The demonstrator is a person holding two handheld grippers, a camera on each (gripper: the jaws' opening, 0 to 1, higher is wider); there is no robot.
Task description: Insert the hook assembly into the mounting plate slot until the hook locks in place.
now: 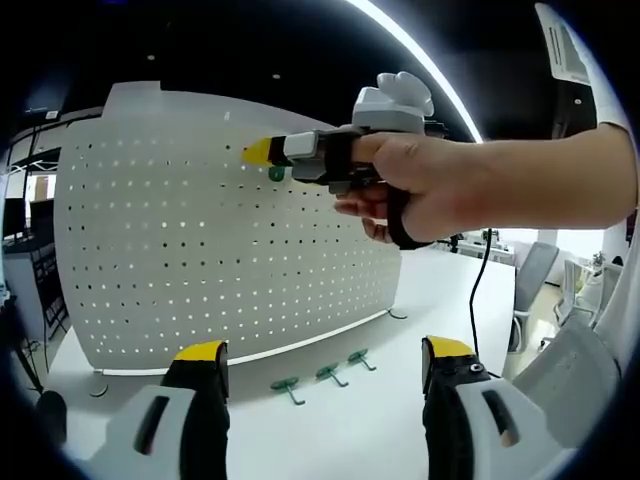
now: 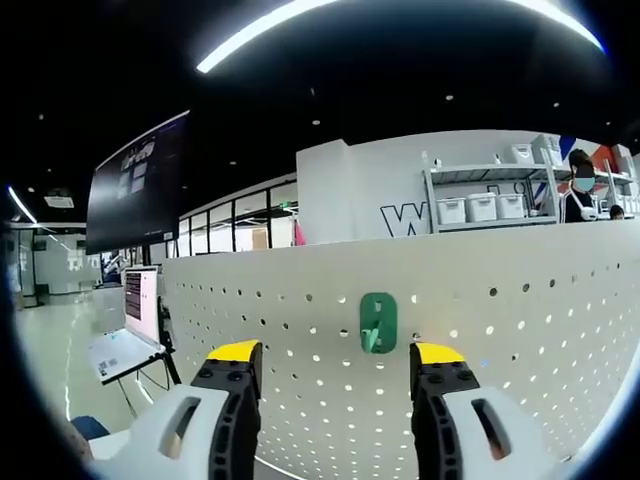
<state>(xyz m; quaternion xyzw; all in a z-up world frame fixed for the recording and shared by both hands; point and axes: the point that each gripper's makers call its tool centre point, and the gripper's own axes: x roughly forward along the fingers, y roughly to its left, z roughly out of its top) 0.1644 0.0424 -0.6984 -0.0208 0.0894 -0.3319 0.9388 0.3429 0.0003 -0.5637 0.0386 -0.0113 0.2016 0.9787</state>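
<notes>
A white pegboard mounting plate point(image 1: 200, 240) stands upright on a white table point(image 1: 420, 300). One green hook point(image 1: 277, 173) sits against its upper part. In the left gripper view a person's hand holds my right gripper point(image 1: 262, 155) with its yellow tips at the board, just above that hook. In the right gripper view the green hook point(image 2: 378, 322) hangs on the board point(image 2: 520, 300) between my right gripper's point(image 2: 336, 353) wide-apart jaws, which do not touch it. Three more green hooks point(image 1: 328, 374) lie on the table at the board's foot. My left gripper point(image 1: 323, 350) is open above them.
An open laptop point(image 2: 120, 340) on a stand and a dark screen point(image 2: 140, 185) are left of the board. Shelves with white bins point(image 2: 480, 205) and a person point(image 2: 582, 185) stand behind it. Office chairs point(image 1: 540, 275) and a black cable point(image 1: 480, 290) are at the table's right.
</notes>
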